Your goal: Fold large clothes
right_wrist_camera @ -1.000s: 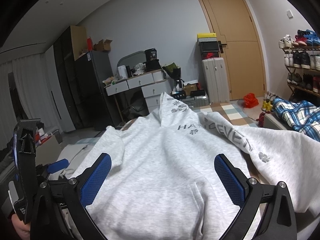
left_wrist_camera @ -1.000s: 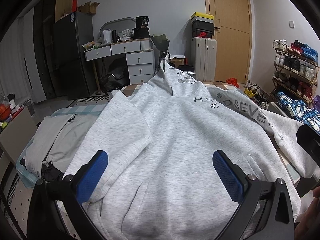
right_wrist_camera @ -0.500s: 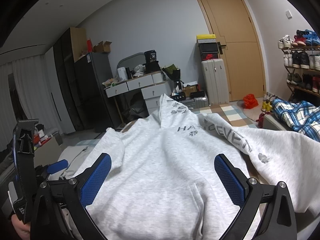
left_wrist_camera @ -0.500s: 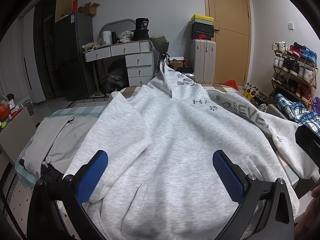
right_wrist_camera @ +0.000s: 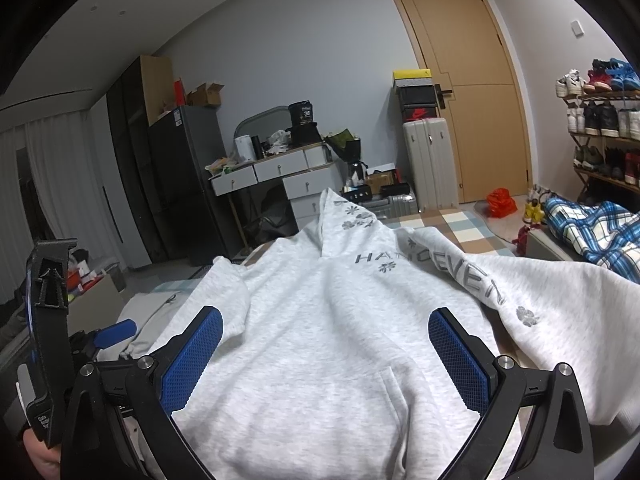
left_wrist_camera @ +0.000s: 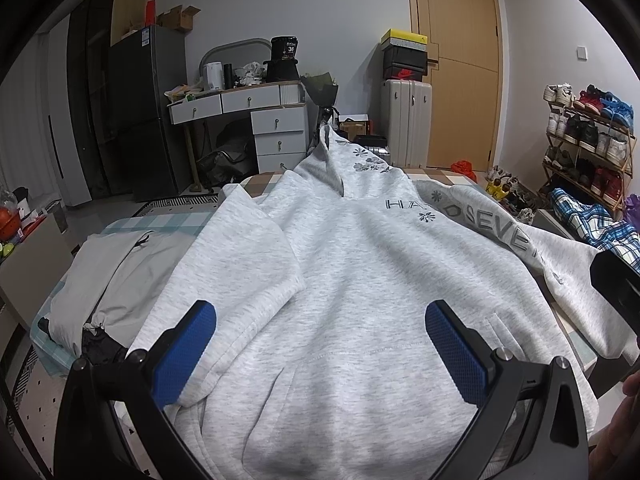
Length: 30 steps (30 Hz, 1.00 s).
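Note:
A large light grey hoodie [left_wrist_camera: 352, 280] [right_wrist_camera: 320, 332] lies face up on the table, hood pointing away from me. Its left sleeve [left_wrist_camera: 240, 256] is folded in over the body; the right sleeve [left_wrist_camera: 520, 240] [right_wrist_camera: 540, 292], printed with grey letters, spreads out to the right. My left gripper [left_wrist_camera: 320, 344] hovers open above the hem and front pocket with nothing between its blue pads. My right gripper [right_wrist_camera: 326, 356] is open too, above the pocket area, holding nothing. The left gripper's body [right_wrist_camera: 48, 340] shows at the left edge of the right wrist view.
A pale grey garment [left_wrist_camera: 104, 280] lies folded on the table's left side. Behind stand a white desk with drawers [left_wrist_camera: 256, 120], a black fridge [left_wrist_camera: 140, 112], a suitcase [left_wrist_camera: 404, 124] and a door. A shoe rack [left_wrist_camera: 588, 132] and plaid cloth [left_wrist_camera: 592, 220] are to the right.
Both cameras shift only slightly; the hoodie lies the same and both grippers stay open.

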{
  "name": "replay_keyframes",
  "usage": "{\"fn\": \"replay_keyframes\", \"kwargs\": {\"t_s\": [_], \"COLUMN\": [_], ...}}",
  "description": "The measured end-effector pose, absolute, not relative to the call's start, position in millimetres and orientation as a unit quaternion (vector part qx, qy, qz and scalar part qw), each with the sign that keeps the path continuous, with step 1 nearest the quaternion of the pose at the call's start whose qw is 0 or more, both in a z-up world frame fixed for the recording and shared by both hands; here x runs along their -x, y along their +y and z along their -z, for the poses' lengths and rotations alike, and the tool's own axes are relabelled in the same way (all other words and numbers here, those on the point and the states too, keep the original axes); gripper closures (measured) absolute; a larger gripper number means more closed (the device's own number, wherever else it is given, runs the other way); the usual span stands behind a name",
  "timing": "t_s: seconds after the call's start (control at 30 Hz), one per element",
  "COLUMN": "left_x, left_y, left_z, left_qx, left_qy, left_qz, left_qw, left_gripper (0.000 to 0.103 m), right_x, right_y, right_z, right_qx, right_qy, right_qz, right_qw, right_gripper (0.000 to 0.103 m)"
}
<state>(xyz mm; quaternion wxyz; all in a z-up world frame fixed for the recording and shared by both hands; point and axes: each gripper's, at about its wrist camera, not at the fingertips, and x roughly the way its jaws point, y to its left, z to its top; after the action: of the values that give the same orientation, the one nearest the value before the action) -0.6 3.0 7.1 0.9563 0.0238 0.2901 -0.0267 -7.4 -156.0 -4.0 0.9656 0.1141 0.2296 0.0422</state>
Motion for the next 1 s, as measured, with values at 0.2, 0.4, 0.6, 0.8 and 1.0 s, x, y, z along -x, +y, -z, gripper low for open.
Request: {"fn": "replay_keyframes", "kwargs": {"t_s": [0.2, 0.4, 0.6, 0.8, 1.0], "left_x": [0.5, 0.4, 0.4, -3.4, 0.1], "left_y": [3.1, 2.8, -2.6, -25.4, -71.0], "left_z": [-7.0, -6.4, -1.4, -2.2, -11.3], "left_qx": [-0.023, -0.023, -0.028, -0.04, -0.09], "left_qy": [0.291, 0.291, 0.298, 0.321, 0.315], "left_qz": [0.027, 0.027, 0.032, 0.082, 0.142], "left_qw": [0.956, 0.956, 0.954, 0.943, 0.934], "left_gripper": [0.001, 0.001, 0.001, 0.001, 0.001], "right_x": [7.4, 7.2, 9.6, 18.7, 41.5], "right_y": [-156.4, -157.7, -165.0, -203.4, -259.0], "right_z": [3.7, 3.3, 1.6, -8.8, -15.3], "right_qx": [-0.115, -0.117, -0.129, -0.178, -0.191], "right_qy": [0.229, 0.227, 0.222, 0.212, 0.211], "right_qz": [-0.042, -0.04, -0.033, 0.007, 0.098], "right_qw": [0.966, 0.966, 0.966, 0.961, 0.954], "right_gripper": [0.0, 0.0, 0.0, 0.0, 0.0]}}
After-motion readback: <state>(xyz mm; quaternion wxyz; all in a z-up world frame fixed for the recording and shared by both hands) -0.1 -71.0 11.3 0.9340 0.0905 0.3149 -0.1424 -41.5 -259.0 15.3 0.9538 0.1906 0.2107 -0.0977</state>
